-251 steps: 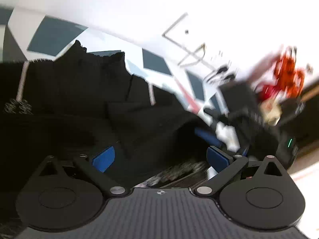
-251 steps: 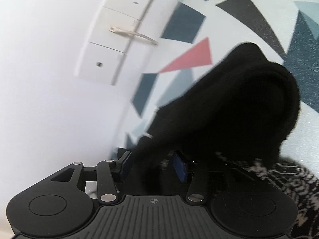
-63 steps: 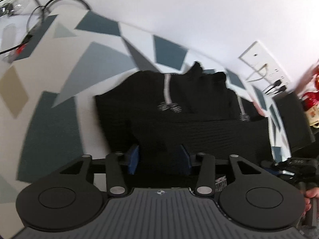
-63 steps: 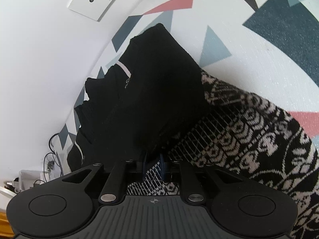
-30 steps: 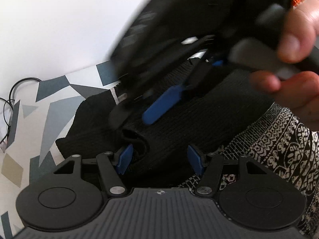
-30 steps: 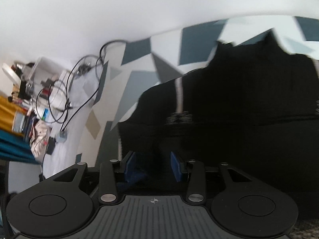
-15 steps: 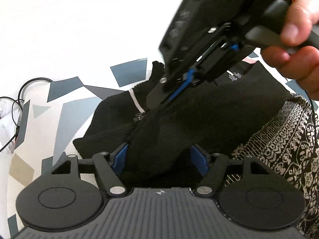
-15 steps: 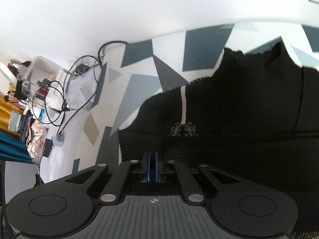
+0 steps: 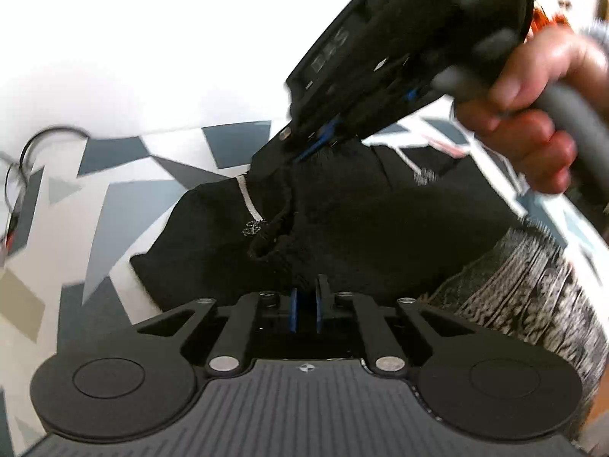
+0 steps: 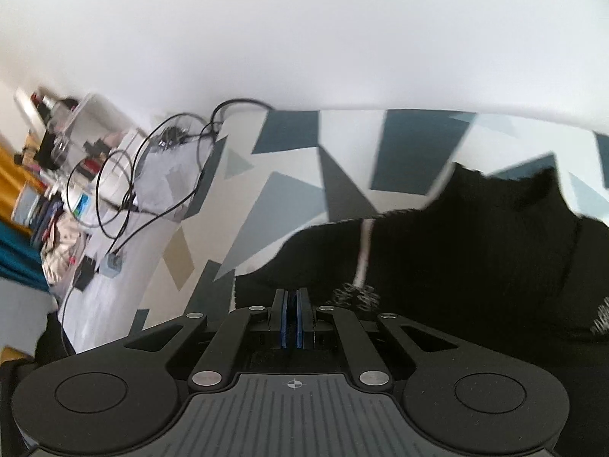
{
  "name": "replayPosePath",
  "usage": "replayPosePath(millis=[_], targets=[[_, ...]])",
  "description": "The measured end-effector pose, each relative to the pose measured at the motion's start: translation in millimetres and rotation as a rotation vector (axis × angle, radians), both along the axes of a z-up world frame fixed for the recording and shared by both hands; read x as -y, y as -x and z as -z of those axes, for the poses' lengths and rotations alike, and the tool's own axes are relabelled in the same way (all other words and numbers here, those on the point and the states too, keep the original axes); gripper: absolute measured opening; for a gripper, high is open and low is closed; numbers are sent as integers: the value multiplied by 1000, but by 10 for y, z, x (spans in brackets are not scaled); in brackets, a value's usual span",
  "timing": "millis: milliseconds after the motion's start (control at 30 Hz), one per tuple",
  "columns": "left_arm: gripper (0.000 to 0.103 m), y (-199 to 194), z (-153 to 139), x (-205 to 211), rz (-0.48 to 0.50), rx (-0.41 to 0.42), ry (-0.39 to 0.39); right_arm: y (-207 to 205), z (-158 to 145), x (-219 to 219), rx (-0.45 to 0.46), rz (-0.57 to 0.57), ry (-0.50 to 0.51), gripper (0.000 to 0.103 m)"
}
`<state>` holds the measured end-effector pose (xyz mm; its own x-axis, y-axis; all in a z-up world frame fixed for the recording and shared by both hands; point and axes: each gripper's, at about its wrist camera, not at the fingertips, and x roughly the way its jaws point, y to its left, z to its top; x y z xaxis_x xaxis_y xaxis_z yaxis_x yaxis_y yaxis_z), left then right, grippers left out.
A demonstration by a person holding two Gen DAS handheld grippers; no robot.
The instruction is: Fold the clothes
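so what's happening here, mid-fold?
A person is folding a black knit sweater on a geometric-print surface, one hand-held gripper in each hand. The left hand-held gripper is shut on the sweater's near edge. The right hand-held gripper, held by the person's hand, is shut and pinching the fabric further back. A black-and-white patterned garment lies beside the sweater.

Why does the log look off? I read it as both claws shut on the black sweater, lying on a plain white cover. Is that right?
Not quite: the cover is not plain white but patterned with grey-blue and beige triangles, as the right wrist view shows. The rest holds: the left claw and the right claw are both shut on the black sweater.
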<state>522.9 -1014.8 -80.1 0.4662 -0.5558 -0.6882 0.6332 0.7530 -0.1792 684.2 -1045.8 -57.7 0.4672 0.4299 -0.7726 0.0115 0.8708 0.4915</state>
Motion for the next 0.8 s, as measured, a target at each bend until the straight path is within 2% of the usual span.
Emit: replayPosePath(millis=[167, 267, 333, 367, 400, 467, 533, 567, 700, 767, 800], targets=[[7, 87, 27, -215, -101, -60, 66, -167, 89, -321, -7, -57, -3, 4], [7, 147, 132, -276, -124, -103, 48, -219, 201, -479, -37, -63, -12, 6], [9, 175, 178, -287, -120, -107, 12, -210, 250, -455, -63, -14, -40, 19], [13, 175, 183, -292, -121, -107, -5, -184, 249, -387, -63, 22, -57, 31], [16, 176, 167, -292, -130, -94, -23, -143, 240, -295, -59, 59, -70, 36], [21, 177, 134, -293, -149, -68, -58, 15, 193, 5, -33, 133, -79, 36], [37, 209, 54, -349, -185, -13, -89, 185, 148, 321, -8, 210, -82, 36], [39, 203, 24, -368, -204, 13, -104, 307, 139, 519, 0, 257, -65, 36], [39, 64, -78, -447, -249, 18, -76, 907, 167, 1275, 12, 486, 33, 37], [44, -44, -118, -439, -269, -3, -48, 1220, 202, 1632, 15, 604, 55, 37], [52, -77, -91, -411, -277, -12, -60, 1350, 230, 1780, 13, 652, 62, 37]])
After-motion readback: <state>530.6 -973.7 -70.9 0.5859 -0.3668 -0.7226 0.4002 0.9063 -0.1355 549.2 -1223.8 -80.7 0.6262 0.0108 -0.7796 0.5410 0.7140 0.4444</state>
